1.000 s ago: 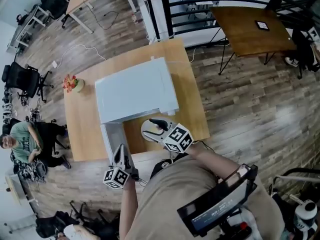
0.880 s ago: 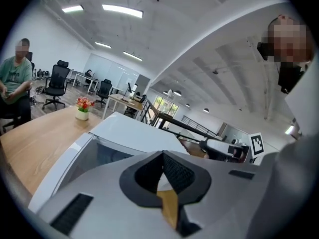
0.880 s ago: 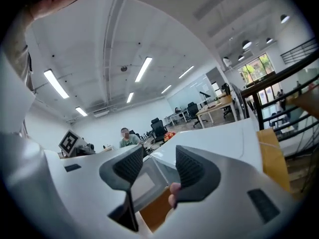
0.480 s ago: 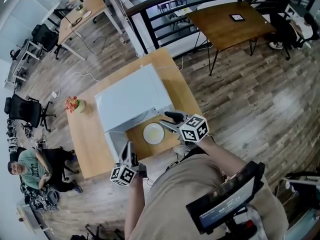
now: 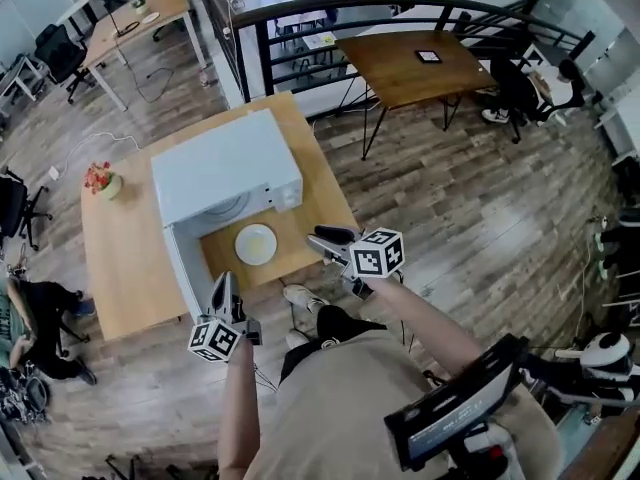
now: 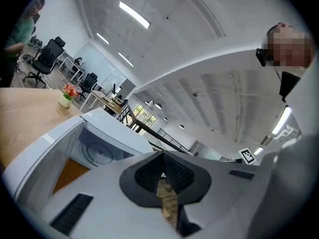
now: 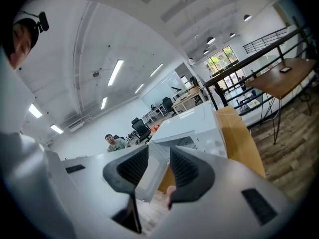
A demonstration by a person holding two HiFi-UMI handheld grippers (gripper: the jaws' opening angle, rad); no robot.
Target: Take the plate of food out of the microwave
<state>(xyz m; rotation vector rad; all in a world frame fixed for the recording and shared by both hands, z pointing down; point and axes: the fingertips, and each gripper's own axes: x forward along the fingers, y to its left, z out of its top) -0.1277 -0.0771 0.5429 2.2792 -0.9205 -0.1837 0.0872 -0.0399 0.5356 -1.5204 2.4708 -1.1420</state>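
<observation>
A white plate with pale food lies on the wooden table, just in front of the white microwave. The microwave door hangs open on the left. My right gripper hovers to the right of the plate, clear of it. Its jaws are closing with nothing between them; in the right gripper view only the microwave door shows through the gap. My left gripper is off the table's near edge beside the door, its pads pressed together on nothing.
A small vase of flowers stands at the table's far left. A dark wooden table and a black railing lie beyond. A seated person is in the background. My shoes are on the plank floor below the table edge.
The plate was at my right gripper's jaws a second ago; it now lies on the table, and the right gripper has drawn back to its right. The left gripper stayed by the door.
</observation>
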